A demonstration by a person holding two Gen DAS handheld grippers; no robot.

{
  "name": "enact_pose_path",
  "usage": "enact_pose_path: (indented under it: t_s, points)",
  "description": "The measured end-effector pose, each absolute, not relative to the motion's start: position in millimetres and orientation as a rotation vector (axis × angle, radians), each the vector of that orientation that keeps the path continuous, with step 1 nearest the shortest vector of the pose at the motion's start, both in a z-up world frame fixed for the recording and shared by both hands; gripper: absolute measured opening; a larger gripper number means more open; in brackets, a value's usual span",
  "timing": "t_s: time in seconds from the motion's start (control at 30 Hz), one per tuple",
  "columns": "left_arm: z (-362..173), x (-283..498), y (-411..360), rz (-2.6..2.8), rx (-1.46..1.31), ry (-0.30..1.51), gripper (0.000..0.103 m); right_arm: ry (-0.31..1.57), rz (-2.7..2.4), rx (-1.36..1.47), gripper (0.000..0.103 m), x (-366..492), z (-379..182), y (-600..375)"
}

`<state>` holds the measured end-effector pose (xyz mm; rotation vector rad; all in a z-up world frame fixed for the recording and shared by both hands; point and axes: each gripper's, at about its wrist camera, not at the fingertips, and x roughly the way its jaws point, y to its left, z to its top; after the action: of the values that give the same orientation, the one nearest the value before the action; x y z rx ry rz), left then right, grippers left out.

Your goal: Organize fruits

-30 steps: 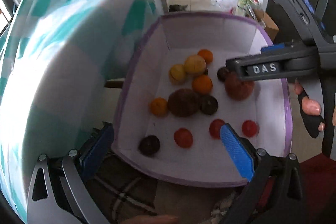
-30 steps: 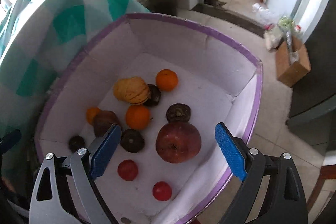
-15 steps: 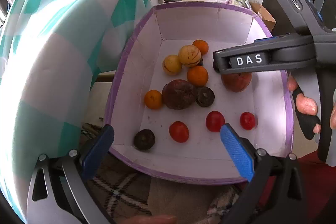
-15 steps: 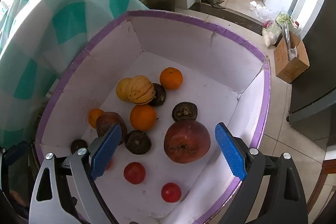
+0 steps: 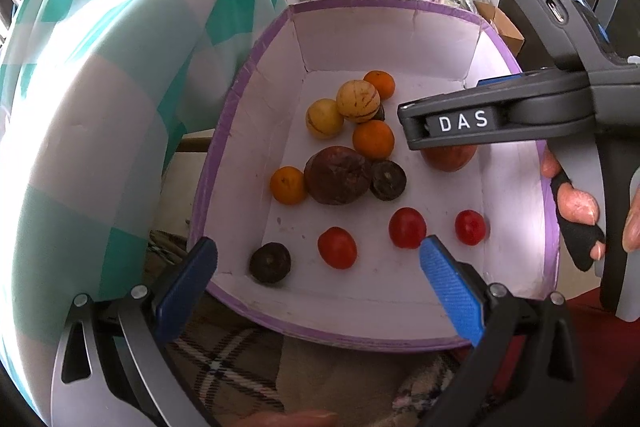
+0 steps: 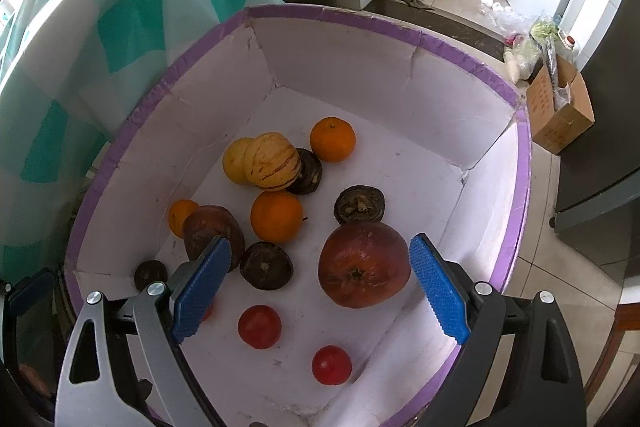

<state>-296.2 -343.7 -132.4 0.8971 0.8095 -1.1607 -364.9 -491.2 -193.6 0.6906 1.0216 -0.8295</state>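
- Fruits lay loose on the floor of a white box w/ purple rim: three oranges, two yellow melons, several dark round ones, two big red-brown ones, three small red tomatoes. Mixed, no clear grouping by kind, so the sorting looked unsettled; can't tell if early or mid-job.
- Right gripper hung just above the box, jaws wide and empty, tilted down into it. Prob. held that way to line up on a pick.
- Big red-brown fruit sat between the right jaws, nearer the 3 o'clock pad, not touching either as far as seen. Dark round fruit lay near the 9 o'clock pad.
- Left gripper hovered at the box's near rim, jaws wide, holding nothing. Tomato lay between them, a bit toward 12 o'clock; second tomato just beyond the right pad's tip.
- Box stood beside a teal-checked cloth, at 9 o'clock from it; likely covers a tabletop, not certain.
- Hand gripped the right tool's handle at 3 o'clock in left view.
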Motion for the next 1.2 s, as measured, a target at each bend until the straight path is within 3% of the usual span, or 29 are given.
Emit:
enact_pose_path:
  t_s: [1.2]
  points:
    - [-135.7,-297.2,-342.3,-1.162,0.900,0.817,0.102,1.027,-0.818,0.708,0.088,-362.4,-197.0,-492.8]
